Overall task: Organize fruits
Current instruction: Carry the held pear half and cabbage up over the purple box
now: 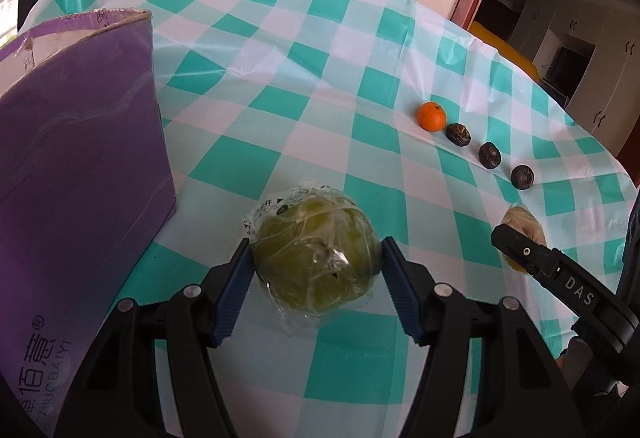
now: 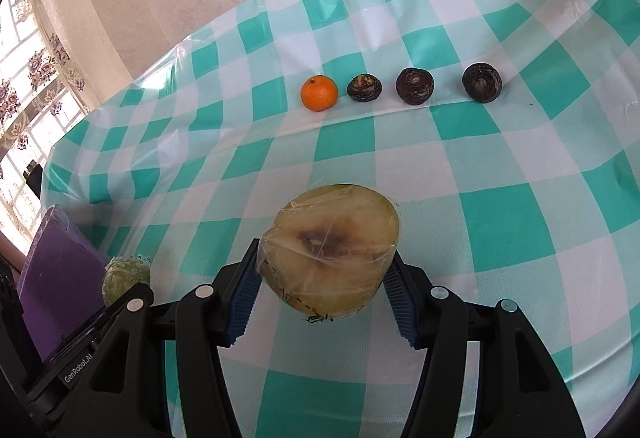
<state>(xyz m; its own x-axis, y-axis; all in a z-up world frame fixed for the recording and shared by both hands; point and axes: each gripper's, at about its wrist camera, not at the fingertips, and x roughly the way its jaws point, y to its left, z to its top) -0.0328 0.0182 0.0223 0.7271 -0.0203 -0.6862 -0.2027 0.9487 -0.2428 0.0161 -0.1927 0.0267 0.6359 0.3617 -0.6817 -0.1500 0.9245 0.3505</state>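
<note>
My left gripper (image 1: 316, 270) is shut on a plastic-wrapped green fruit (image 1: 314, 258) just above the checked tablecloth. My right gripper (image 2: 324, 278) is shut on a plastic-wrapped cut yellow fruit half (image 2: 330, 246), cut face up. In the left wrist view the right gripper (image 1: 520, 250) shows at the right with the yellow fruit (image 1: 522, 222) partly hidden behind it. In the right wrist view the green fruit (image 2: 122, 276) shows at the lower left. An orange mandarin (image 2: 319, 92) and three dark round fruits (image 2: 415, 85) lie in a row further back.
A purple cardboard box (image 1: 76, 158) stands at the left, close to the green fruit; it also shows in the right wrist view (image 2: 56, 270). The table's (image 1: 280, 86) far edge meets a beige wall. A doorway (image 1: 560, 18) lies to the right.
</note>
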